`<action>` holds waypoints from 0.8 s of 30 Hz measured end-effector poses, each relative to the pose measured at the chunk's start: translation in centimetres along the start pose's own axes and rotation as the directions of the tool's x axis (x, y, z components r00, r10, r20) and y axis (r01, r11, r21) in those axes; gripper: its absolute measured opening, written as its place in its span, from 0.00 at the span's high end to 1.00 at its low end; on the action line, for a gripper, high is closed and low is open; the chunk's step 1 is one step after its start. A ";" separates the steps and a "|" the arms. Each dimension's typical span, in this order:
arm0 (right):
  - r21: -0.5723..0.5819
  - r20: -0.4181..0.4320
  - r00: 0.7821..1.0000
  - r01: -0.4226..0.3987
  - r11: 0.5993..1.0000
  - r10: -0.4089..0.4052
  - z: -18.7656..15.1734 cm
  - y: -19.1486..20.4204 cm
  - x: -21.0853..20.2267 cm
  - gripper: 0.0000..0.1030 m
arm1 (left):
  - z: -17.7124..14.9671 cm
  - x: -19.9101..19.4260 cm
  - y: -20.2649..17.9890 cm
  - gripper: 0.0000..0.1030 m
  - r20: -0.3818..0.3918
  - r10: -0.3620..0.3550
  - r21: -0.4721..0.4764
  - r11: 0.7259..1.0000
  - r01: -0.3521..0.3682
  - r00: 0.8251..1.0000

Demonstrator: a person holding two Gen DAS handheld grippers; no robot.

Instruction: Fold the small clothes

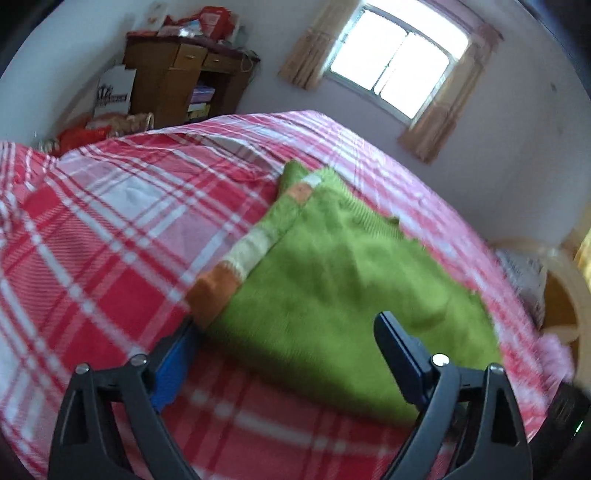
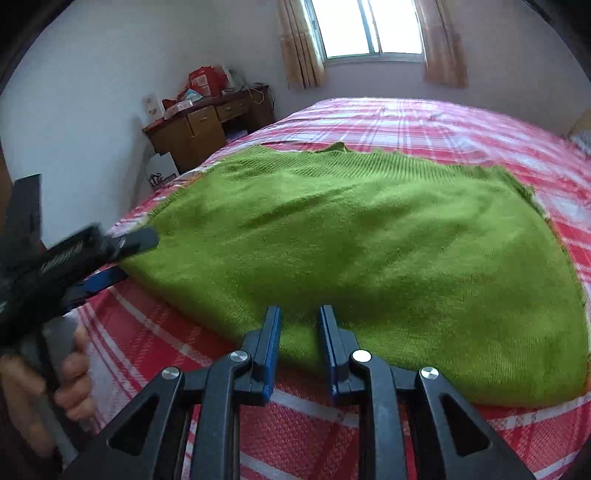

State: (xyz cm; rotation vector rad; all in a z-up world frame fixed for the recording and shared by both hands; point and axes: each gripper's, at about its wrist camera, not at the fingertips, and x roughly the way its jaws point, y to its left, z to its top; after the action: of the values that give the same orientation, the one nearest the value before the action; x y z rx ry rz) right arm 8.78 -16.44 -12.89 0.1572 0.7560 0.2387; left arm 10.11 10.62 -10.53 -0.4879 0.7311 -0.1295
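A green knitted sweater (image 2: 369, 236) lies spread flat on the bed's red-and-white plaid sheet (image 2: 295, 421). A sleeve with orange and white stripes (image 1: 243, 254) is folded along its side. My left gripper (image 1: 288, 321) stands wide open at the sweater's near corner, one finger beside the orange cuff, the other over the green cloth. The right wrist view shows the left gripper (image 2: 125, 258) at the sweater's left corner, held by a hand (image 2: 70, 369). My right gripper (image 2: 299, 312) hovers at the sweater's near edge, jaws narrowly apart with nothing pinched between them.
A wooden desk (image 2: 207, 125) piled with red items stands by the wall left of the bed, with a white bag (image 2: 162, 171) beside it. A curtained window (image 2: 365, 26) is behind the bed. A cream headboard (image 1: 569, 280) and a pillow (image 1: 524, 273) are at the right.
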 end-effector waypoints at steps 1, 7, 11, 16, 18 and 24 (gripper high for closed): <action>0.012 0.000 1.000 -0.012 1.000 0.012 0.0 -0.1 0.1 0.79 | 0.2 0.2 0.2 0.11 0.006 -0.012 -0.029 1.000 0.013 1.000; 0.018 0.020 0.999 -0.025 1.000 0.024 -0.3 0.0 0.3 0.79 | 0.4 0.7 0.1 0.32 0.071 0.020 -0.106 0.994 -0.013 0.997; 0.027 0.026 0.999 -0.037 0.999 0.037 -0.5 -0.2 0.2 0.79 | 0.8 1.2 -0.4 0.71 0.052 0.036 -0.090 0.995 -0.031 0.998; 0.046 0.035 0.998 -0.062 0.997 0.060 -0.8 -0.9 -0.3 0.79 | 1.7 1.6 -1.5 0.85 0.045 0.055 -0.058 0.997 -0.053 0.997; 0.048 0.037 0.997 -0.064 0.997 0.062 -0.8 -0.9 -0.3 0.79 | 1.9 1.2 -3.3 0.90 0.072 0.064 0.027 0.997 -0.066 0.995; 0.085 0.061 0.994 -0.098 0.992 0.093 -0.9 -1.5 -0.8 0.79 | 0.9 0.2 -11.2 0.91 0.111 -0.003 0.338 0.940 -0.035 0.994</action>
State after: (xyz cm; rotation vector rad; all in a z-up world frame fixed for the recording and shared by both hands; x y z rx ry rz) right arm 7.83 -18.09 -13.40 0.2833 0.7033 0.2907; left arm 11.41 1.01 -4.79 -0.1563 0.5892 -0.2079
